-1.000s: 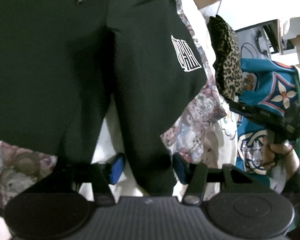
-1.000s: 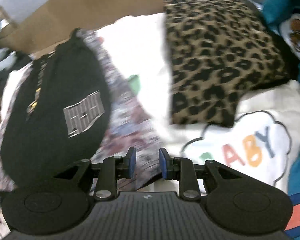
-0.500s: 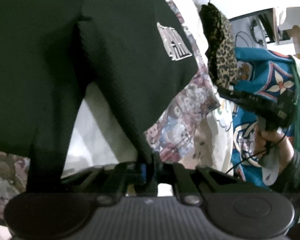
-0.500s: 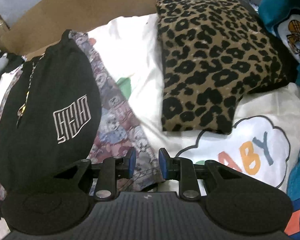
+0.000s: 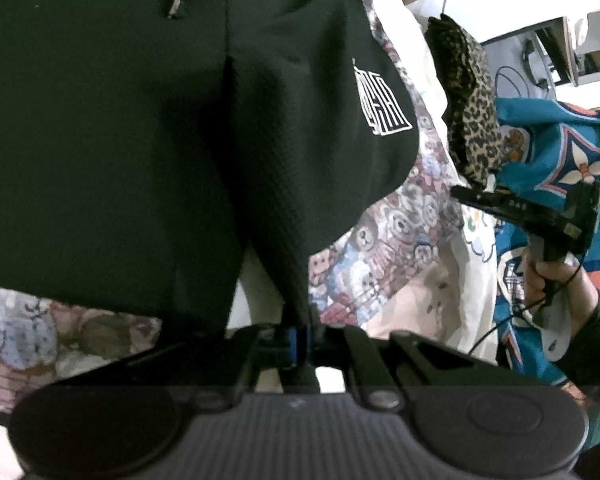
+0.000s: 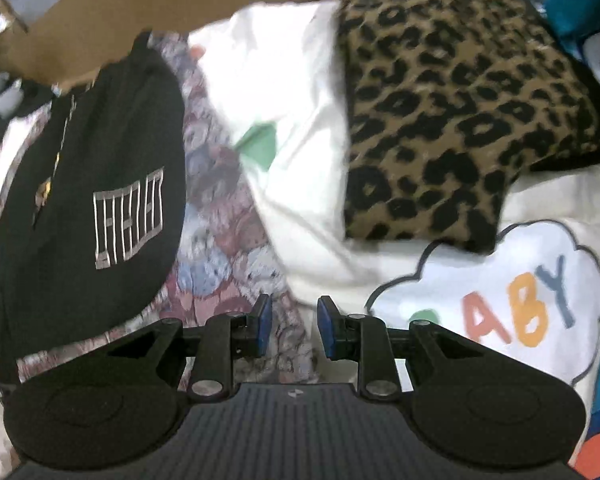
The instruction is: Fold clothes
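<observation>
Black shorts with a white logo and a drawstring lie spread on a bear-print cloth. My left gripper is shut on the hem of the right leg of the shorts, near the crotch. My right gripper is open and empty, hovering over the bear-print cloth to the right of the shorts. It also shows in the left wrist view, held in a hand.
A folded leopard-print garment lies on white cloth at the right. A white piece with a "BABY" cloud print lies in front of it. Teal patterned fabric is at the far right. Brown cardboard stands behind.
My left gripper closed on the shorts' leg hem and holds it. My right gripper stayed open and shifted slightly beside the shorts.
</observation>
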